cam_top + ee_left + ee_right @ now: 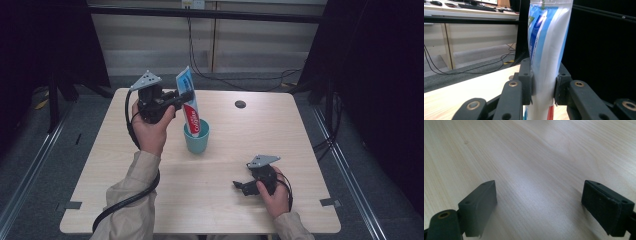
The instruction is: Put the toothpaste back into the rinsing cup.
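A toothpaste tube [189,102], white with blue and red print, stands tilted with its lower end inside a teal cup [196,137] near the middle of the table. My left gripper [184,98] is shut on the tube's upper half, held above and to the left of the cup. In the left gripper view both black pads [527,81] press the tube [546,50] from either side. My right gripper [236,185] rests low over the table at the front right, its jaws wide apart. Between the right gripper's [539,205] jaws lies bare wood.
A small dark round disc [240,104] is set into the light wooden table [240,215] at the back right. Black cables trail on the floor behind the table. Dark frame posts stand at both sides.
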A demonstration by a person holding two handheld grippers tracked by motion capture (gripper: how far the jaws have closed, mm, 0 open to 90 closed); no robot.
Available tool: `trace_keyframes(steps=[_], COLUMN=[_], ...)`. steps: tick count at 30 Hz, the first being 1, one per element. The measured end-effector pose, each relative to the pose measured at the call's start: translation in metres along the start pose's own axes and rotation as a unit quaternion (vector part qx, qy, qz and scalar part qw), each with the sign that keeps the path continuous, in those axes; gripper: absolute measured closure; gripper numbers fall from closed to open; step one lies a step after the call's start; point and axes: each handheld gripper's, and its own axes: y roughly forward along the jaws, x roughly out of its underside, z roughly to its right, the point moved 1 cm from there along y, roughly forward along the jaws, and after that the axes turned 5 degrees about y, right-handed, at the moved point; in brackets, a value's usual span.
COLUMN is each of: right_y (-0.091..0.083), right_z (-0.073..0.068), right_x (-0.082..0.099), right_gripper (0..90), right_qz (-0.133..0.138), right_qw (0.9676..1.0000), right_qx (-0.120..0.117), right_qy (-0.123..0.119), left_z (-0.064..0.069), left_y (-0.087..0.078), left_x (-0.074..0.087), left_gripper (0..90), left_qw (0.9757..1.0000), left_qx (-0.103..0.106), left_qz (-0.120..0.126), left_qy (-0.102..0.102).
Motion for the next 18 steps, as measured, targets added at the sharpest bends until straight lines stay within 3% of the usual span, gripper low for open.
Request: trace_keyframes(steps=[18], right_y=[0.000], right_z=[0.000], right_x=[0.000], right_gripper=[12.4], right_qz=[0.000], right_qw=[1.0000], right_qx=[0.000], right_qy=[0.000], left_z=[-0.008], left_y=[0.015], left_x=[-0.004], left_gripper=[73.5], left_qw=[0.9999], left_qx=[-0.015], left_qz=[0.003], left_qy=[-0.004])
